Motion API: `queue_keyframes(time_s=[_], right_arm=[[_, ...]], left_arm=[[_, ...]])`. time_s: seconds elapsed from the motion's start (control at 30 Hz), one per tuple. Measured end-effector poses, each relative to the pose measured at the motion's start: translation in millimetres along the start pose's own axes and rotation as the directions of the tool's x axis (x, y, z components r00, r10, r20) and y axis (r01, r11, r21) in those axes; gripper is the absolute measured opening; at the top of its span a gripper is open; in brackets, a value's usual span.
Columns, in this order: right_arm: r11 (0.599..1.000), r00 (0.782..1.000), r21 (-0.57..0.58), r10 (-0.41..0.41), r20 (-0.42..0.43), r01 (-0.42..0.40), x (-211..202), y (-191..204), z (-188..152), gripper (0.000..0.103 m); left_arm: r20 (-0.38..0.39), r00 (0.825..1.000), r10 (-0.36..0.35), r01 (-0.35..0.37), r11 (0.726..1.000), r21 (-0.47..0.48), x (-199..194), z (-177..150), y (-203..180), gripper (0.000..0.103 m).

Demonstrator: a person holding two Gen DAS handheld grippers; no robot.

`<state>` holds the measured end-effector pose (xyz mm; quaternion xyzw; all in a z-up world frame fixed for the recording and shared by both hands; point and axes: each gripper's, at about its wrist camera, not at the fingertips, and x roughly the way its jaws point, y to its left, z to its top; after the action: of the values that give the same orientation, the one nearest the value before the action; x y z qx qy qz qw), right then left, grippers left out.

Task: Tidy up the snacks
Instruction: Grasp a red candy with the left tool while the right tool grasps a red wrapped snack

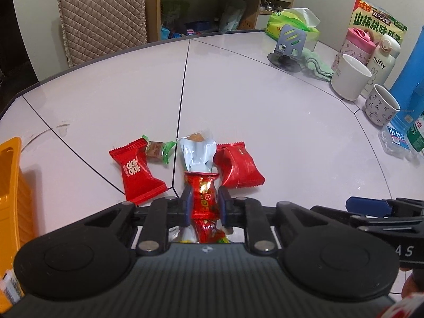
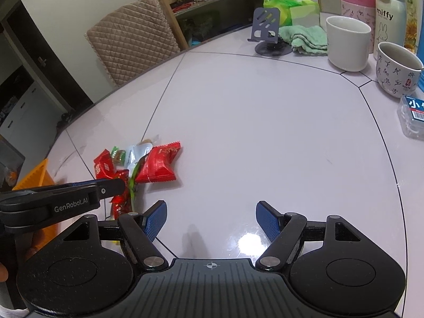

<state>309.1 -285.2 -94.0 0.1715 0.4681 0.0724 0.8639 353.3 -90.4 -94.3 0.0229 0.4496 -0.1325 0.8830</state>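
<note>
Low over the white table (image 1: 265,100), my left gripper (image 1: 205,195) is shut on a red snack wrapper with gold print (image 1: 204,198), both pads pressing its sides. Just beyond it lie a silver-white packet (image 1: 197,155), a red packet to the right (image 1: 238,167), another red packet to the left (image 1: 139,172) and a small green-ended candy (image 1: 158,152). My right gripper (image 2: 212,213) stands open over bare table, nothing between its blue pads (image 2: 156,218). The snack pile (image 2: 156,163) lies to its front left, where the left gripper (image 2: 111,185) reaches in.
An orange basket (image 1: 10,185) sits at the left edge of the table. At the back right stand a white mug (image 1: 349,76), a patterned mug (image 1: 381,108), bottles (image 1: 383,58), a phone stand (image 1: 288,45), a green cloth (image 1: 318,63) and a tissue pack (image 1: 291,21). A padded chair (image 1: 103,18) stands behind.
</note>
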Motion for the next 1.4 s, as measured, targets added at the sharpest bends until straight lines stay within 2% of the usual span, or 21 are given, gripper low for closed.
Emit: queue_keyframes(time_s=[0.13,0.17,0.23,0.47,0.6,0.87,1.1,1.4], right_arm=[[1.0,1.0,-0.003,0.0,-0.006,0.0,3.9,0.4,0.3,0.074],[1.0,1.0,-0.005,0.001,-0.007,-0.001,4.7,0.9,0.7,0.074],[1.0,1.0,-0.01,0.005,-0.006,-0.005,6.0,2.8,1.5,0.074],[0.998,0.999,-0.046,0.033,0.003,-0.033,11.6,13.5,7.7,0.074],[0.998,0.999,-0.049,0.036,0.004,-0.036,14.9,17.6,10.7,0.074],[0.999,1.0,-0.036,0.02,-0.004,-0.02,16.3,12.8,9.5,0.074],[0.999,1.0,-0.036,0.018,-0.004,-0.018,20.1,12.3,12.1,0.074],[0.995,0.998,-0.07,0.068,0.018,-0.067,31.1,29.7,25.3,0.074]], left_arm=[[0.011,1.0,0.003,-0.003,1.0,0.006,0.1,1.6,2.0,0.012],[0.014,1.0,0.0,0.0,1.0,0.004,-1.0,1.3,3.4,0.006],[0.024,1.0,0.002,-0.002,1.0,0.01,-4.5,1.2,5.1,0.001],[0.047,0.999,-0.009,0.01,1.0,-0.019,-19.8,0.5,21.7,0.0],[0.033,0.999,-0.041,0.04,0.999,0.012,-19.4,-0.3,21.0,0.006],[-0.018,0.999,-0.043,0.043,0.998,0.046,1.0,-0.9,11.7,0.021],[-0.022,0.999,-0.047,0.048,0.998,0.029,8.6,-1.3,16.5,0.019],[0.035,0.999,-0.015,0.016,0.999,-0.042,-15.3,3.5,37.4,0.018]])
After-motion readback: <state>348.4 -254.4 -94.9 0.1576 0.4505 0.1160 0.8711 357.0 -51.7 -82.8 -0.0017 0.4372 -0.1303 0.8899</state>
